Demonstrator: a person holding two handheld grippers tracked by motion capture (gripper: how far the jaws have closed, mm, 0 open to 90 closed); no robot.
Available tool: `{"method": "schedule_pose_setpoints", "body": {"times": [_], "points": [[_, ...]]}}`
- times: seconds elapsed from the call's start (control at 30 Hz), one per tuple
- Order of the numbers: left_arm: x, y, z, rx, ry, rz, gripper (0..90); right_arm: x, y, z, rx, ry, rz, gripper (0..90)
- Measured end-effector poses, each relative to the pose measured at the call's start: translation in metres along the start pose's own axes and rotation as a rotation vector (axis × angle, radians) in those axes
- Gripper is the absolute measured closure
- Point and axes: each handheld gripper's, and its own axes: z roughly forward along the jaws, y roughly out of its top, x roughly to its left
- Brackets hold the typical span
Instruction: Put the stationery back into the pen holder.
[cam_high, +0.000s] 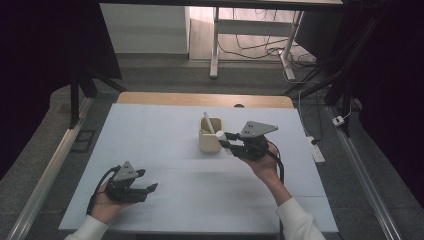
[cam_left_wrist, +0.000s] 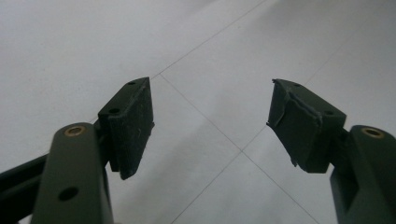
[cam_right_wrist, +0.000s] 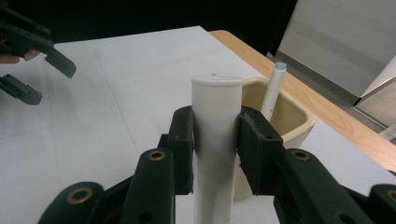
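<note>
So the right gripper (cam_right_wrist: 215, 140) has its two black pads clamped on a white tube (cam_right_wrist: 215, 135), looks like a capped marker or glue stick, held roughly upright with the cap end poking up above the fingers. Just beyond the fingertips sits the cream square holder cup (cam_right_wrist: 294, 122), and there's already a thin white pen with a pale blue tip (cam_right_wrist: 274, 88) leaning in it. In the high view the same gripper (cam_high: 226, 140) is right at the cup's (cam_high: 210, 142) near side, tube touching or nearly touching the wall, hard to say which.

My read is the tube is about to go into the cup. If so, tips for doing it clean: lift until the tube's bottom end clears the rim, carry it forward past the fingertips so it's over the opening and not over the wall, and stay to the side away from the leaning pen so you don't knock it. Lower before letting go, dropping from height could tip a light cup.

The left gripper (cam_high: 145, 181) is parked well off to the side, jaws wide apart, nothing between them but bare white table (cam_left_wrist: 210, 60).
</note>
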Motion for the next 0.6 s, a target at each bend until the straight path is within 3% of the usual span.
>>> {"method": "schedule_pose_setpoints", "body": {"times": [0.47, 0.6], "points": [[0.0, 0.0, 0.001, 0.003, -0.006, 0.0, 30.3, -0.02, 0.014, 0.006, -0.072, -0.036, 0.101, 66.8], [0.0, 0.0, 0.002, 0.005, -0.005, 0.001, 30.2, -0.025, 0.023, 0.009, -0.079, -0.05, 0.106, 66.8]]}}
